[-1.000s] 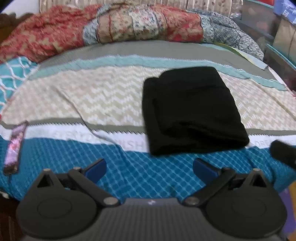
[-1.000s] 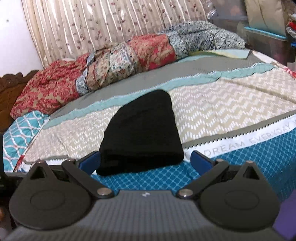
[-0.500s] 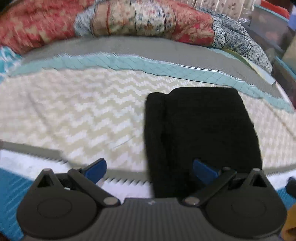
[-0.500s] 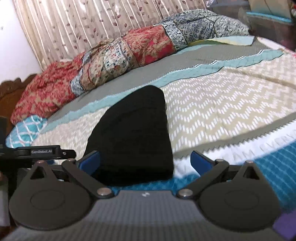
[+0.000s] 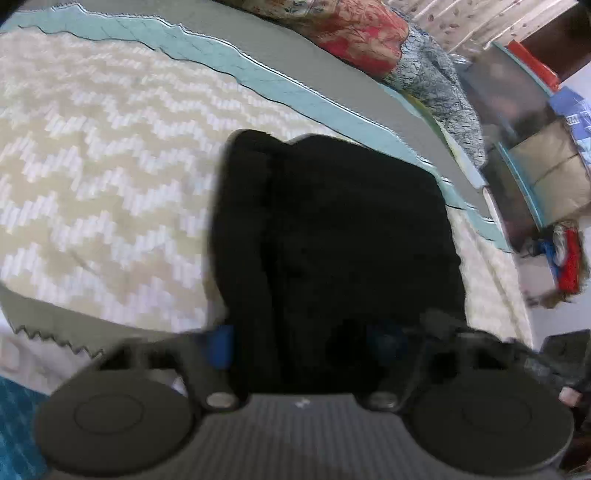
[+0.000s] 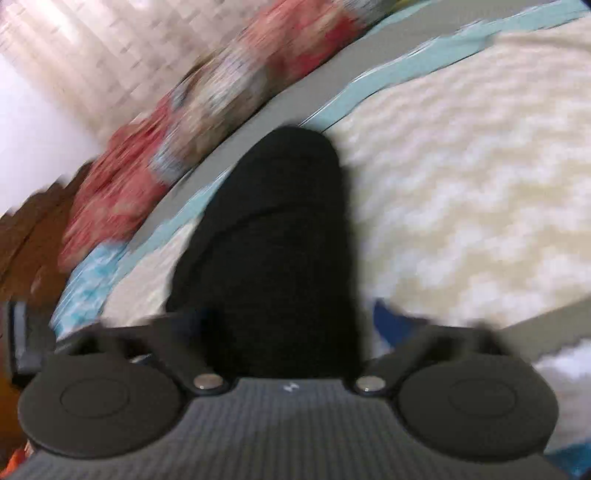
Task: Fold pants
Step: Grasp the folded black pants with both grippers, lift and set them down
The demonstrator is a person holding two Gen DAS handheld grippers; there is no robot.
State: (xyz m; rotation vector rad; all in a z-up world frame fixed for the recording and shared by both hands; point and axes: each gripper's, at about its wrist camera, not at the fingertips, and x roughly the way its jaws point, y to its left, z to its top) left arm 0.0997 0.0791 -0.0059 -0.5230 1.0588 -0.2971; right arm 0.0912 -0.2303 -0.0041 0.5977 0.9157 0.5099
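Observation:
The black pants (image 5: pixel 340 236) lie folded into a thick rectangle on the chevron-patterned bedspread (image 5: pixel 92 177). My left gripper (image 5: pixel 306 343) is open, its blue fingertips straddling the near edge of the pants at their left part. The pants (image 6: pixel 269 240) also fill the middle of the right wrist view. My right gripper (image 6: pixel 295 325) is open with the near end of the pants between its jaws; its left fingertip is hidden against the dark cloth. Both views are blurred.
A rolled red and blue patterned quilt (image 5: pixel 373 33) lies along the far side of the bed. Shelves with boxes and cloth (image 5: pixel 546 177) stand at the right. A wooden headboard (image 6: pixel 22 229) and curtain (image 6: pixel 92 48) are at the left in the right wrist view.
Both grippers have moved forward and down onto the near edge of the folded pants. The pants now sit between the jaws of each. Both views have tilted and blurred.

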